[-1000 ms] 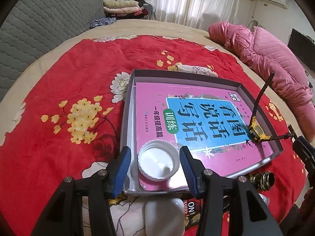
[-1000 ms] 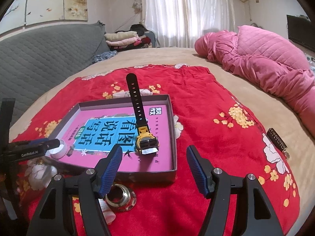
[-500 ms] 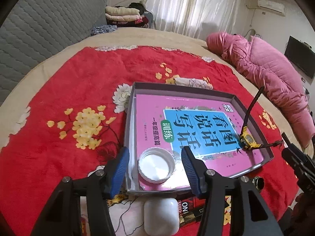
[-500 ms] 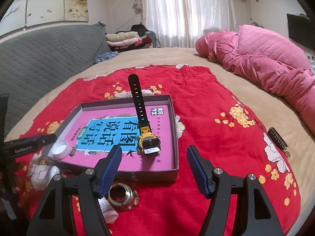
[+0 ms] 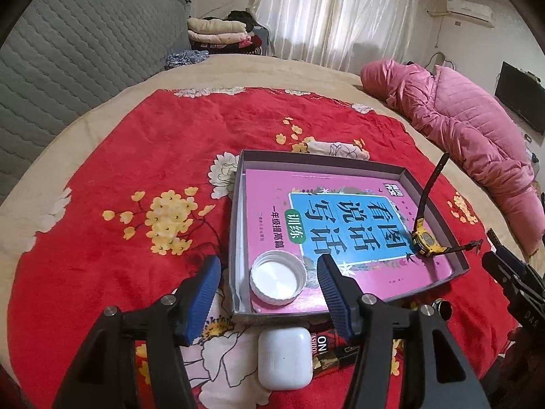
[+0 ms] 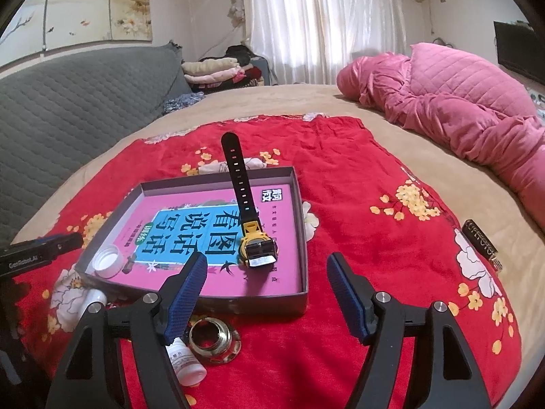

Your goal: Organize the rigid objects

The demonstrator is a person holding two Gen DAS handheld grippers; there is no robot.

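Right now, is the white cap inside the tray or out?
Inside: the cap lies open side up on the pink book, within the tray's near corner.

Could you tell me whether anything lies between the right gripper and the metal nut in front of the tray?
Nothing visible blocks it: the metal nut lies uncovered on the red blanket just below the open right gripper, with a small white bottle touching its left side.

Each hand-held gripper, the left gripper [image 5: 269, 293] and the right gripper [image 6: 267, 294], has two matte black plastic arms with triangular cut-outs, round silver screw heads at the joints, and ribbed blue rubber pads [image 5: 204, 294] lining the inner faces of its fingertips.
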